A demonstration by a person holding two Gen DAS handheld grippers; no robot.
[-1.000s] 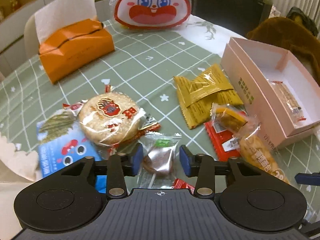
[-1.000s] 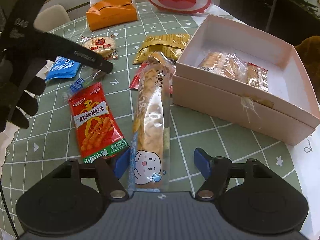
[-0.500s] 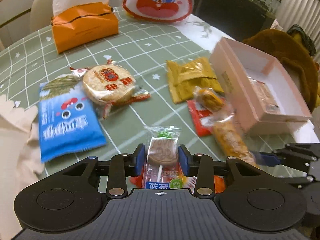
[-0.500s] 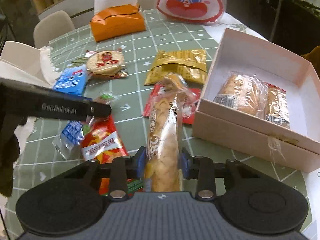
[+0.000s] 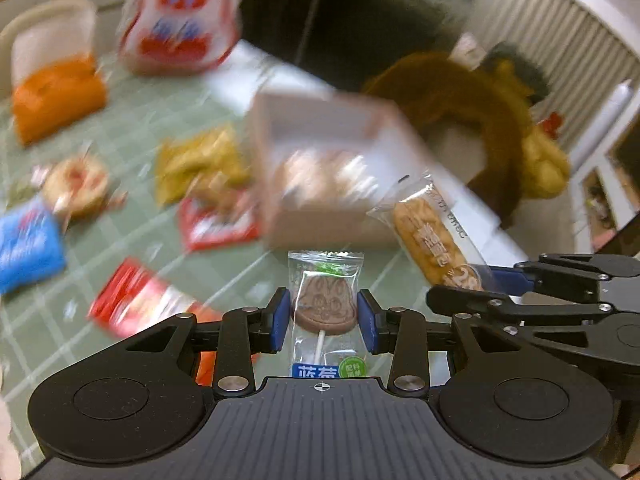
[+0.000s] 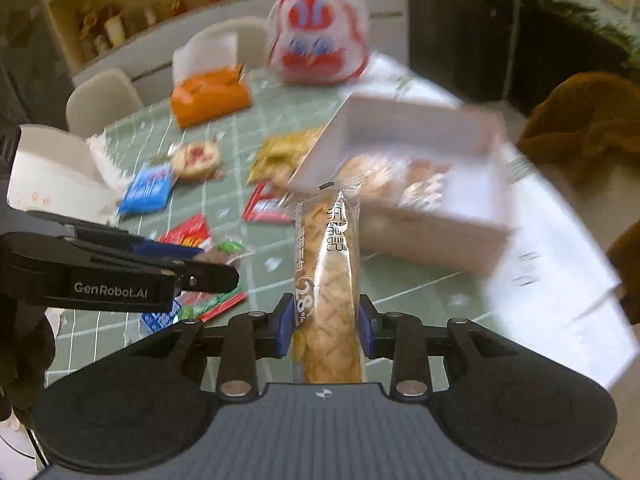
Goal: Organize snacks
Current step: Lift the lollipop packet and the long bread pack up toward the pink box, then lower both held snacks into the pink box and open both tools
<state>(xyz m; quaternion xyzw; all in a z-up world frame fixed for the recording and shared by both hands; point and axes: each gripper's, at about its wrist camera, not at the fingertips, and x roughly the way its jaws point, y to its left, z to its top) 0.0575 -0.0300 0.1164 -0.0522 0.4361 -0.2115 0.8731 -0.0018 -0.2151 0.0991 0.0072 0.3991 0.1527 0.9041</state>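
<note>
Snacks being sorted into the pink box, which stands toward the right edge of the surface and already contains at least two wrapped cakes, blurred here. The left gripper is clamped on a wrapped chocolate lollipop, held clear of the surface in front of the box. The right gripper is clamped on a long wrapped bread stick, likewise lifted and pointing at the box. Neither is in the box yet. Left loose on the surface: a yellow packet, a round rice cracker, a blue packet and red packets. By this showing the sorting is under halfway, with two deliveries in hand.
</note>
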